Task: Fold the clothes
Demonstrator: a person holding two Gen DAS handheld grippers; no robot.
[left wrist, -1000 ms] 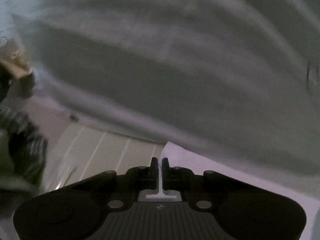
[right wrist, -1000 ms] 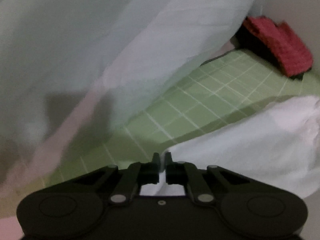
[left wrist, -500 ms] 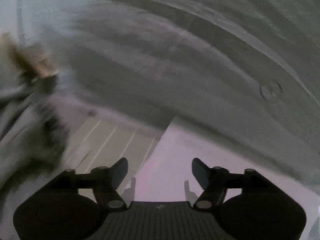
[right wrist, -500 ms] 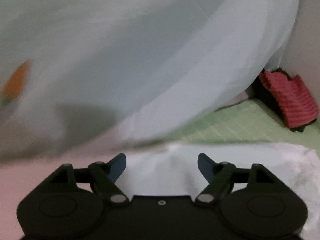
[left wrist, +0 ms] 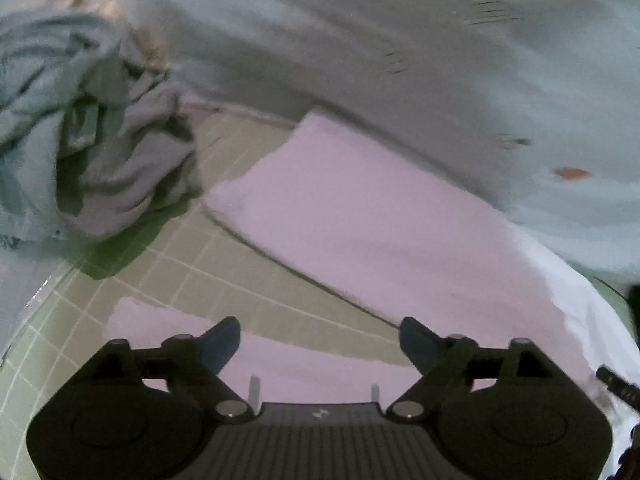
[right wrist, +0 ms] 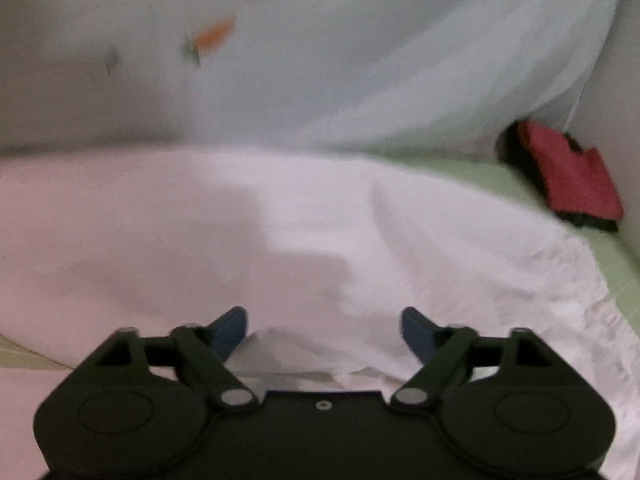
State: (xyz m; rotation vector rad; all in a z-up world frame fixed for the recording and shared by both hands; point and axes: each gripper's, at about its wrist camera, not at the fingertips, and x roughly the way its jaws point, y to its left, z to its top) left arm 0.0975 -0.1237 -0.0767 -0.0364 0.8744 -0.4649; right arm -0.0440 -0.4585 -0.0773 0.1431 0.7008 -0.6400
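Both the left tool (left wrist: 320, 340) and the right tool (right wrist: 324, 330) are spread, holding nothing. The pale pink garment (right wrist: 200, 232) lies flat on the green grid worktop (left wrist: 168, 280), seemingly folded over. A crumpled grey-blue clothes heap (left wrist: 92, 140) near the worktop's far left corner looks unfolded.

Smooth matt cloth white garment (right wrist: 280, 240)

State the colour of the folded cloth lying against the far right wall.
Red folded cloth, seen best in the right wrist view.
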